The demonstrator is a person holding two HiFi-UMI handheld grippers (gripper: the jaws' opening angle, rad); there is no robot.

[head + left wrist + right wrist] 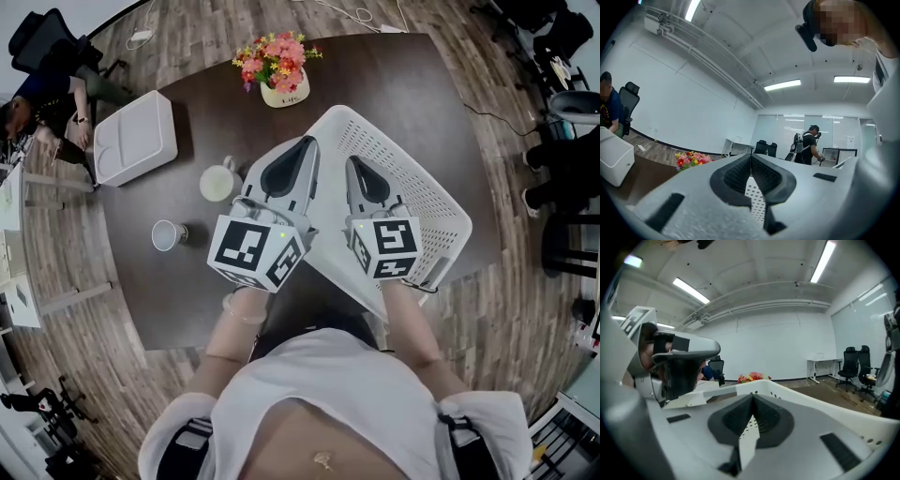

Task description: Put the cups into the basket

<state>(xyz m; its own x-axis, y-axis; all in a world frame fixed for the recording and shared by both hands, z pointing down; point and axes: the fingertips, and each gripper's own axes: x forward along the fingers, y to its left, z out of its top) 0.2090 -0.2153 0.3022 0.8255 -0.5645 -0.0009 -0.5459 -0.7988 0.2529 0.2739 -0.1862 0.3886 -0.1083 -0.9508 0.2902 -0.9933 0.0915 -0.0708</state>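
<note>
Bench (pixel 394 103): dark and round-edged, it fills mid-frame. White perforated basket (pixel 441 202) sits right of centre, mouth up to take cups; no cup shows in the part that is visible.

Left gripper (pixel 306 142) and right gripper (pixel 357 163) are side by side over the basket's left rim, close to the body. Probably a ready pose, with no reach begun. Both pairs of fingers are pressed together, nothing between.

Both cups are out on the bench, left of centre: white mug (pixel 220 181), upright, just beside the basket, and a small pale cup (pixel 166 234) lower left, apart from it.
</note>
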